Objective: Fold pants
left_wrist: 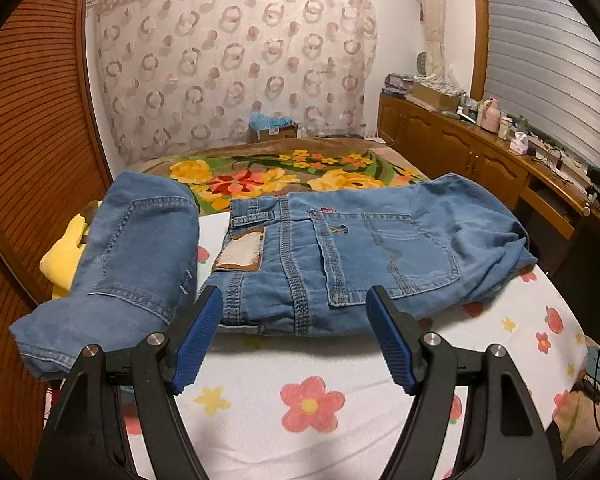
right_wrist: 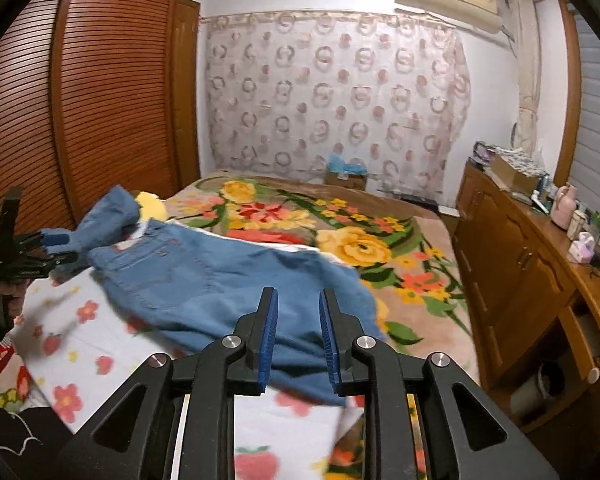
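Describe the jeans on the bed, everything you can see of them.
The jeans are faded light-blue denim, lying back side up on a white flower-print sheet. Visible parts: a back pocket, a worn tan waistband patch, belt loops, a small red tab. One end is folded over in a rumpled heap at the left, partly covering something yellow. Both grippers, the left gripper and the right gripper, are open, holding nothing.

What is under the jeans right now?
The jeans lie on a white flowered sheet. A yellow plush peeks out beneath the left leg; the rest is covered.
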Available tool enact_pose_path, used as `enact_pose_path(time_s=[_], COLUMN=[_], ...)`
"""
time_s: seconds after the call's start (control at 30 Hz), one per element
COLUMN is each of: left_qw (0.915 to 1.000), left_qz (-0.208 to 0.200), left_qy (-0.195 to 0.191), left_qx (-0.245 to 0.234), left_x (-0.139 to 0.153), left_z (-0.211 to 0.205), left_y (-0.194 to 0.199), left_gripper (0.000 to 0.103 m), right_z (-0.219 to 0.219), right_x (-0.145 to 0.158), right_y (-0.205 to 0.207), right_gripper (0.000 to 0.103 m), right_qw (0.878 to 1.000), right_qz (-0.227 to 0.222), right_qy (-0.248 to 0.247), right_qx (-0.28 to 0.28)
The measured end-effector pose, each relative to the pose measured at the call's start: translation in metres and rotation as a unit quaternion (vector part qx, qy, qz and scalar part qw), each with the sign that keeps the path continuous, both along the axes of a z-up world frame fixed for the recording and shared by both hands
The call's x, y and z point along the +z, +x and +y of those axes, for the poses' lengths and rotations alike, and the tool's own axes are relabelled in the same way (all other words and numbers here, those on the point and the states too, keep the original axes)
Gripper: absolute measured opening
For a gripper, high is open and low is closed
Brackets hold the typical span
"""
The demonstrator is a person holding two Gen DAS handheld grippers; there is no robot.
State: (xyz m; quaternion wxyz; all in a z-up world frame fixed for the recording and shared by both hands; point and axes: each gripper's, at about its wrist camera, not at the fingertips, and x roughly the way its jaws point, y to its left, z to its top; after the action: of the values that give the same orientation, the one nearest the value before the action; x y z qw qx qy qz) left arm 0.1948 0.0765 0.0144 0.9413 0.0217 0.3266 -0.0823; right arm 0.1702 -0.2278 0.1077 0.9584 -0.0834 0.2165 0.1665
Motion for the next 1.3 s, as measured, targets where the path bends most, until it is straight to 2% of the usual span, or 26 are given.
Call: enact_pose_path(time_s=[0.17, 0.37, 0.43, 0.5, 0.83, 0.93, 1.07, 1.3], left_qw=[1.0000, 1.0000, 0.9999, 0.9999, 0.9994, 0.9989, 0.9982, 0.9972], left_qz=[-0.006, 0.000, 0.004, 0.010, 0.035, 0.046, 0.058, 0.074], left_qy=[-0.003, -0.007, -0.008, -0.008, 0.003, 0.006, 0.010, 0.004], left_qx=[-0.001, -0.003, -0.004, -0.003, -0.007, -0.008, -0.012, -0.005], left_x=[0.001, -0.009, -0.014, -0.021, -0.046, -0.051, -0.056, -0.062], left_z=[0.010, 0.021, 0.024, 0.027, 0.036, 0.038, 0.039, 0.043], left_y=[-0.012, -0.016, -0.014, -0.010, 0.014, 0.023, 0.033, 0.048], left_gripper=[0.075, 0.075, 0.075, 0.075, 0.074, 0.070, 0.070, 0.070], right_z=[0.010, 0.005, 0.007, 0.008, 0.026, 0.034, 0.037, 0.043], right_x=[-0.014, -0.026, -0.029, -0.037, -0.078, -0.082, -0.084, -0.085], right_y=[-0.009, 0.007, 0.013, 0.018, 0.070, 0.081, 0.092, 0.100], right_gripper=[0.026, 0.029, 0.034, 0.046, 0.047, 0.047, 0.047, 0.047], right_qw=[1.000, 0.999, 0.998, 0.997, 0.990, 0.985, 0.983, 0.984], right_qz=[0.012, 0.031, 0.038, 0.052, 0.138, 0.165, 0.177, 0.174], right_qy=[0.013, 0.036, 0.042, 0.053, 0.021, 0.004, -0.017, -0.024], right_qx=[0.017, 0.024, 0.023, 0.019, 0.032, 0.040, 0.044, 0.043])
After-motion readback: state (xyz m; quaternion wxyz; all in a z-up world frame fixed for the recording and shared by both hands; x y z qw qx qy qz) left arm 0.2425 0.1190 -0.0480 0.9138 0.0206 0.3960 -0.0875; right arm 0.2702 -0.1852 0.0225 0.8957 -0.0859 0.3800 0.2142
